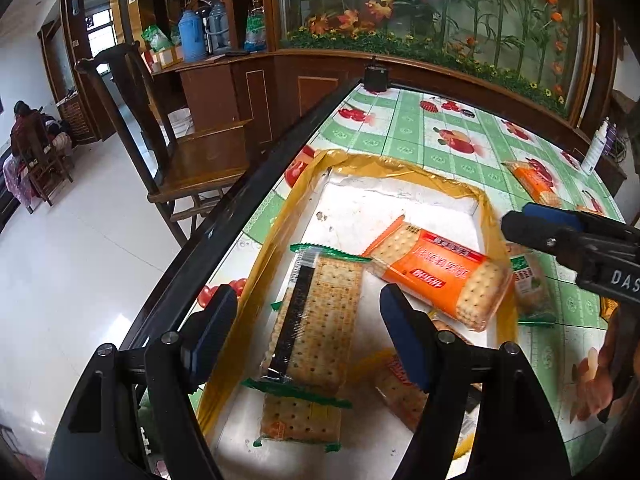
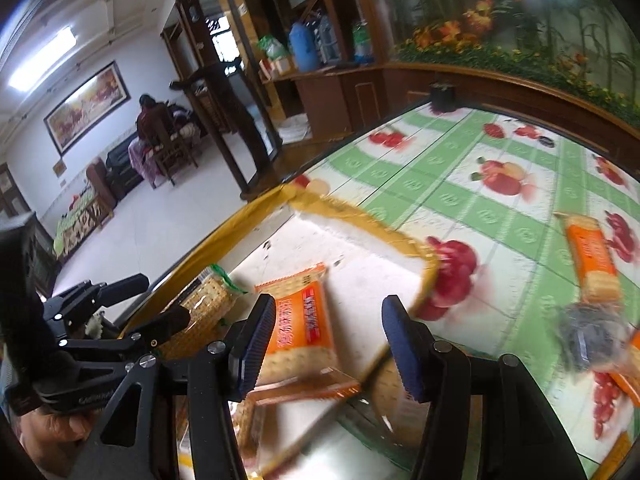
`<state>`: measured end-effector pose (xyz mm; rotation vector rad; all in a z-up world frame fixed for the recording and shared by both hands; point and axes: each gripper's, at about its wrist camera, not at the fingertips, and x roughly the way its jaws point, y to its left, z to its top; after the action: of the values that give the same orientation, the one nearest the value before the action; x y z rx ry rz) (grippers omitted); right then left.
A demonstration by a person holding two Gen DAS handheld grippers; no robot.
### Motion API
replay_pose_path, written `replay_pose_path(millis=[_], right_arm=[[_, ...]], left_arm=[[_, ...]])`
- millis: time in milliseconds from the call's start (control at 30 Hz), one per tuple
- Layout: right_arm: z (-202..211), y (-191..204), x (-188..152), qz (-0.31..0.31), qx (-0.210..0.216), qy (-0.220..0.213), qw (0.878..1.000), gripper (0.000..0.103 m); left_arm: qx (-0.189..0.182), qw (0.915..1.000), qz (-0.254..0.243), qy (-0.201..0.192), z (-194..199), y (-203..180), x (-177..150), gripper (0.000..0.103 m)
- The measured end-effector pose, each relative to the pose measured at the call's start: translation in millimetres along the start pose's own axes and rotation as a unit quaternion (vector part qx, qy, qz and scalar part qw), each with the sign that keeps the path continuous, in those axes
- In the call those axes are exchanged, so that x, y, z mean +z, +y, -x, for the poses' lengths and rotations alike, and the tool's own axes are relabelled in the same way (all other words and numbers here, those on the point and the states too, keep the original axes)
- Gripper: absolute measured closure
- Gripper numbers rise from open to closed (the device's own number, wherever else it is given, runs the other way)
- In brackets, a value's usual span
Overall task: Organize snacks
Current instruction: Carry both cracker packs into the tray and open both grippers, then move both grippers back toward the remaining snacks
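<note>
A white foam box with a yellow-taped rim (image 1: 400, 168) sits on the fruit-print tablecloth. Inside lie a green cracker pack (image 1: 320, 312), a second green pack (image 1: 300, 416) nearer me, and an orange cracker pack (image 1: 436, 276) at the right. My left gripper (image 1: 308, 336) hangs open over the green pack, its pads clear of it. My right gripper (image 2: 330, 350) is open above the orange pack (image 2: 300, 332), not pressing it. In the left wrist view the right gripper (image 1: 516, 226) reaches in over the box's right wall. The left gripper (image 2: 156, 300) shows at the left of the right wrist view.
Outside the box lie an orange pack (image 2: 592, 256), a green pack (image 1: 528, 284) by the right wall and a dark snack bag (image 2: 588, 340). A white bottle (image 1: 596, 152) stands at the far right. A wooden chair (image 1: 192, 160) stands beyond the table's left edge.
</note>
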<state>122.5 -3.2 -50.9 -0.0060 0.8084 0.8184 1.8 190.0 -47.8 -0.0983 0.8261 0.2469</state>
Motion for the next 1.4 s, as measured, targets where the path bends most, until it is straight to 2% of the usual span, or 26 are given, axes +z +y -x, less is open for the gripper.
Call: replay_pose_path(millis=[233,400,700,767,867,933,1000,1100,1233,1400], right_arm=[[34,-19,-8,-0.017,-0.012,-0.018,1.000,0.045],[59,-39,-24,-0.030,-0.028,-0.024,0.999,0.044],[95,-93,-58,-0.079,-0.062,-0.028,0.995,0.043],[104,-104,-67,-0.088,-0.071,-0.031,0.993,0.043],[117,-117,-79,-0.102,-0.080,-0.035,0.991,0.042],[126,-126,-86,-0.111,-0.086,-0.039,0.989,0.039],[137,-135,-95,-0.122,-0.092,-0.044,0.987,0.039],[153,-146,-105,-0.134,-0.101,-0.051,0.984,0.038],[170,-157,-113,-0.143,-0.116,-0.061,0.981,0.037],[178,-162,-118,-0.143,-0.144,-0.074,0.976,0.032]], left_arm=[[-0.014,0.9997,-0.014,-0.014,15,-16,4,0.029],[-0.031,0.9987,-0.031,-0.025,25,-38,8,0.024],[-0.080,0.9932,-0.083,-0.016,29,-105,8,0.024],[-0.086,0.9925,-0.087,-0.009,27,-122,6,0.018],[-0.079,0.9941,-0.075,0.007,19,-150,1,0.017],[-0.056,0.9960,-0.068,0.015,12,-169,-3,0.017],[-0.040,0.9961,-0.077,0.018,7,-189,-7,0.017],[-0.042,0.9944,-0.095,0.020,5,-213,-11,0.017],[-0.044,0.9935,-0.104,0.008,10,-225,-12,0.017],[-0.058,0.9940,-0.092,0.000,12,-225,-9,0.017]])
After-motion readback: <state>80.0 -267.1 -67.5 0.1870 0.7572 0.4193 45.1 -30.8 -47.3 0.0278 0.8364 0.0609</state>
